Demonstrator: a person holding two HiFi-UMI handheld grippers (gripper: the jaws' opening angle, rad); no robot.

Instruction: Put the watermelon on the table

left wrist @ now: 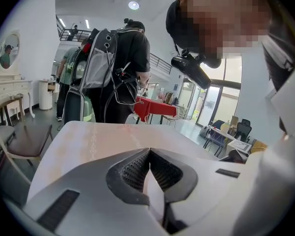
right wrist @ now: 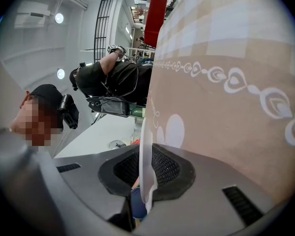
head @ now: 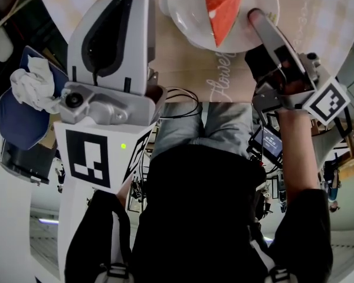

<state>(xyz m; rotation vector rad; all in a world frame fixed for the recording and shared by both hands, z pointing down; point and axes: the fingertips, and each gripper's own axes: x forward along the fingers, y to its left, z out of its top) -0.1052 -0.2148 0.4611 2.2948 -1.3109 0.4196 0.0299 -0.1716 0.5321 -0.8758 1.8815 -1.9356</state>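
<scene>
Watermelon (head: 221,7) is lying on the plate (head: 189,25) over the table's (head: 318,16) near edge, just beside the right gripper (head: 255,16), which is pinching the plate's rim between narrow jaws. The left gripper (left wrist: 148,154) is hovering at the opposite rim, jaws pressing together, empty.

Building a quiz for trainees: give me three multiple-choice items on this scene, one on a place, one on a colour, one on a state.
1. The watermelon slice lies: A on the plate; B in a bowl; C on a tray.
2. The plate is: A blue; B white; C black.
3. The right hand-held gripper is: A wide open; B shut on the plate's rim; C holding a cup.
Key: A, the slice rests on the plate. B, its rim shows white. B, the jaws pinch the rim edge-on.
</scene>
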